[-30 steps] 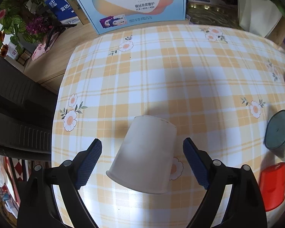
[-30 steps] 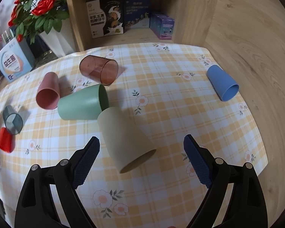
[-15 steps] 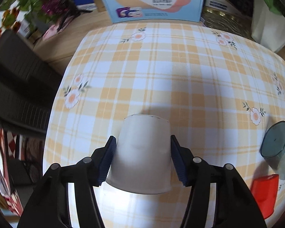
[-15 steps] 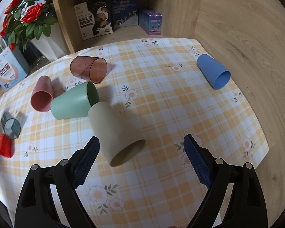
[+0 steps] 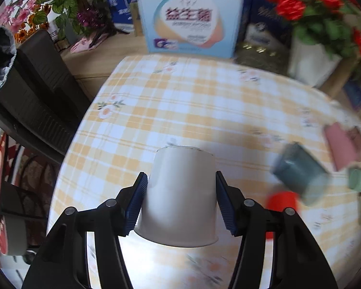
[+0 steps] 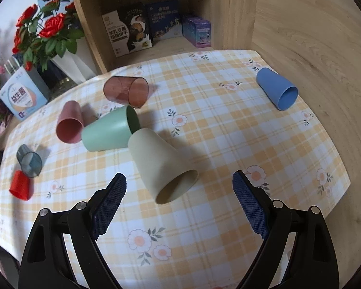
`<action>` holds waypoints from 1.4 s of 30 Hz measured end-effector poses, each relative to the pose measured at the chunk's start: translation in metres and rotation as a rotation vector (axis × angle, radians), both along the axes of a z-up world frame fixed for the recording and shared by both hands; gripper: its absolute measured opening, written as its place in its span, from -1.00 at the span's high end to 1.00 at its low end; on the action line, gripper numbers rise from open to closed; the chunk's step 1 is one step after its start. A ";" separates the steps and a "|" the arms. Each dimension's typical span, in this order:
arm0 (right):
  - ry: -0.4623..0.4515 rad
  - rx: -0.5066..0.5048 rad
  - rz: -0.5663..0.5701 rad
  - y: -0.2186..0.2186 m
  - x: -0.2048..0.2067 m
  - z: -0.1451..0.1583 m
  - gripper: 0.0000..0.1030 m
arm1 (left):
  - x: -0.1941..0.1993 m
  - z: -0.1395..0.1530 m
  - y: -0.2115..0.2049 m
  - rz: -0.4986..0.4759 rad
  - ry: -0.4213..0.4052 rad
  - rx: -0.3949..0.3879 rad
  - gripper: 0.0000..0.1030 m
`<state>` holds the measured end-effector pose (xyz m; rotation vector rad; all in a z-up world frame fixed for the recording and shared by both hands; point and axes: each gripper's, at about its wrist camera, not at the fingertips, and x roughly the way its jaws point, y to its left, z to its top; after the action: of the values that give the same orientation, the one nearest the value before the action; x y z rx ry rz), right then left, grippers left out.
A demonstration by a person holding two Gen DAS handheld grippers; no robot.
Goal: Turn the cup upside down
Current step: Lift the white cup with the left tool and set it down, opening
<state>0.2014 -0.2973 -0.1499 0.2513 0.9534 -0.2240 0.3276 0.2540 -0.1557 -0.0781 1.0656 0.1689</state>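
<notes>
In the left wrist view my left gripper [image 5: 180,200] is shut on a white cup [image 5: 180,192]. The cup's base points away from me, its open rim toward the camera, and it is lifted off the checked tablecloth [image 5: 204,110]. In the right wrist view my right gripper [image 6: 179,202] is open and empty. A beige cup [image 6: 160,161] lies on its side just beyond its fingertips, with its mouth toward the gripper.
Several other cups lie on their sides: green [image 6: 108,132], pink [image 6: 69,122], brown clear [image 6: 126,91], blue [image 6: 276,89], grey clear [image 6: 29,160] and a red one [image 6: 20,187]. Boxes, a shelf and flower pots stand at the table's far edge. A black chair [image 5: 36,91] is at the left.
My left gripper closed on the white cup, then lifted and tilted it; the view now sweeps upward and blurs. The right gripper has stayed open above the beige cup, drifting slightly.
</notes>
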 end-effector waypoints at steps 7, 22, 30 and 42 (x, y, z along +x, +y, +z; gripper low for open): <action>-0.024 0.032 -0.001 -0.002 -0.010 0.002 -0.69 | -0.054 0.033 -0.091 -0.146 -0.050 -0.100 -0.06; -0.063 0.057 -0.012 -0.021 -0.035 0.010 -0.69 | -0.090 -0.045 -0.314 -0.354 0.044 -0.316 -0.06; -0.056 0.057 -0.049 -0.040 -0.045 0.006 -0.69 | -0.083 -0.080 -0.361 -0.336 0.168 -0.381 -0.06; -0.035 0.064 -0.071 -0.051 -0.048 -0.002 -0.69 | -0.077 -0.097 -0.376 -0.253 0.201 -0.462 -0.06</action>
<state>0.1535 -0.3481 -0.1522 0.3476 0.9191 -0.2536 0.2506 -0.1220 -0.2527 -0.3463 1.2885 -0.3070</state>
